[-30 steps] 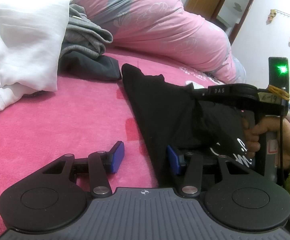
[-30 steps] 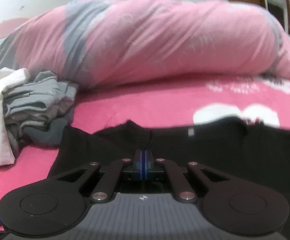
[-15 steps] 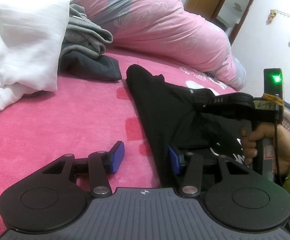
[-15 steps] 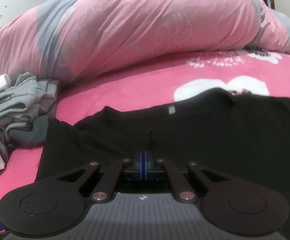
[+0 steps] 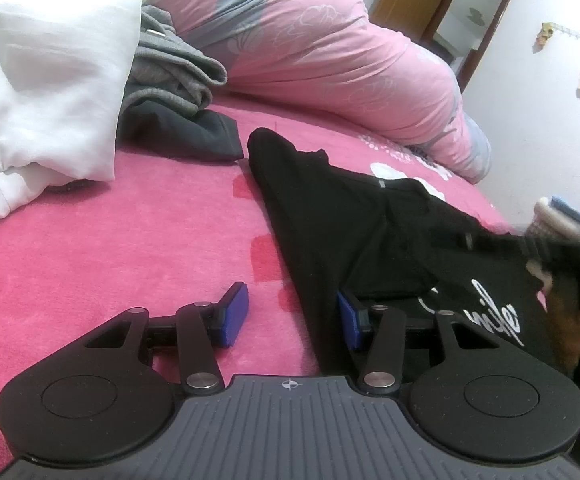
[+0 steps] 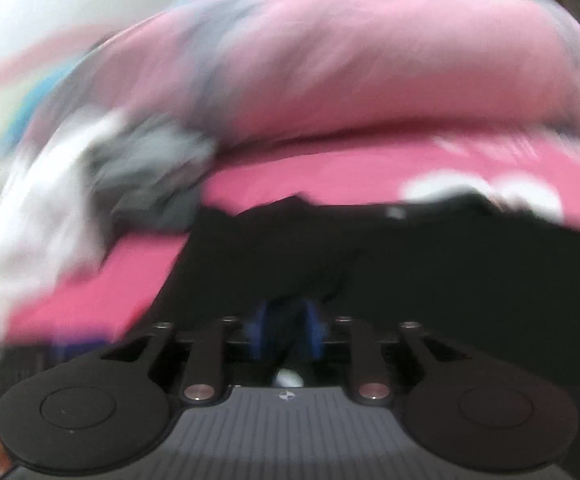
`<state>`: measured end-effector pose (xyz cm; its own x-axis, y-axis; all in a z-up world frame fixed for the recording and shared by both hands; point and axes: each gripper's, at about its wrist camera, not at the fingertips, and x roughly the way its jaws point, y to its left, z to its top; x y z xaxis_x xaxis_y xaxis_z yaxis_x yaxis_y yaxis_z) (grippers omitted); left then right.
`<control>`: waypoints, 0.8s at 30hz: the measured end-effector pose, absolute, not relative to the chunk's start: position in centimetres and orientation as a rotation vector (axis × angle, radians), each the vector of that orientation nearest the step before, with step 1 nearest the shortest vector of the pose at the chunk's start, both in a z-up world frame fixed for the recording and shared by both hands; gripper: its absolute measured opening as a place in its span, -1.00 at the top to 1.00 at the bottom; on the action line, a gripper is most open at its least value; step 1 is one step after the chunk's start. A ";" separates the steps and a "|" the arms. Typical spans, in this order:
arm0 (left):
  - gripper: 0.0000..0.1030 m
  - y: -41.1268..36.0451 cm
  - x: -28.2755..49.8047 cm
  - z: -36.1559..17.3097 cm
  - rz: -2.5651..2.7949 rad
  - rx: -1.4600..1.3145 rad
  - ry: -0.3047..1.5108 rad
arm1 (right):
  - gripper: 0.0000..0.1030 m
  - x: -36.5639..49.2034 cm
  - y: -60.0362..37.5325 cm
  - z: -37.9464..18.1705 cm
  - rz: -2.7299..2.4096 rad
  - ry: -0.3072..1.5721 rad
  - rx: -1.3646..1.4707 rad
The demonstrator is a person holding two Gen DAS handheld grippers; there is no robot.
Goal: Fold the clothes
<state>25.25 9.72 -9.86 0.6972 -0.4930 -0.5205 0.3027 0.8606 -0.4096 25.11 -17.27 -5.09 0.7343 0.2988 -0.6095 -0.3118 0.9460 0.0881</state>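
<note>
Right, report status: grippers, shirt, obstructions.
Left gripper open, over shirt edge. Right gripper just opened, black shirt flat on bed. Clothes pile clear.

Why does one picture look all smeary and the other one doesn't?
Right wrist view: everything is streaked with motion blur, the pink duvet and black T-shirt included, though the right gripper shows its pads apart. Left wrist view: mostly sharp, with the left gripper crisp, only the right edge smeared; fisheye bends the bed.

We see a pink bed (image 5: 129, 240). On it lie a black shirt (image 5: 330, 216), a white cloth (image 5: 41, 80), gray clothes (image 5: 169, 72) and a big pink blanket (image 5: 310, 52).
</note>
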 end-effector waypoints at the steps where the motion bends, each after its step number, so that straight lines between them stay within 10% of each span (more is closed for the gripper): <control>1: 0.06 9.9 25.3 -9.8 -0.452 -0.315 0.666 | 0.17 24.1 -16.1 -5.1 0.389 0.644 -0.133; 8: 0.06 10.8 25.0 -9.5 -0.446 -0.362 0.667 | 0.21 21.7 -10.9 -7.7 0.518 0.578 -0.655; 12: 0.06 11.2 25.1 -9.6 -0.452 -0.392 0.666 | 0.99 22.1 -10.4 -7.6 0.477 0.550 -0.701; 24: -0.03 12.1 25.5 -9.8 -0.495 -0.475 0.679 | 0.99 19.0 -10.2 -7.5 0.474 0.560 -0.752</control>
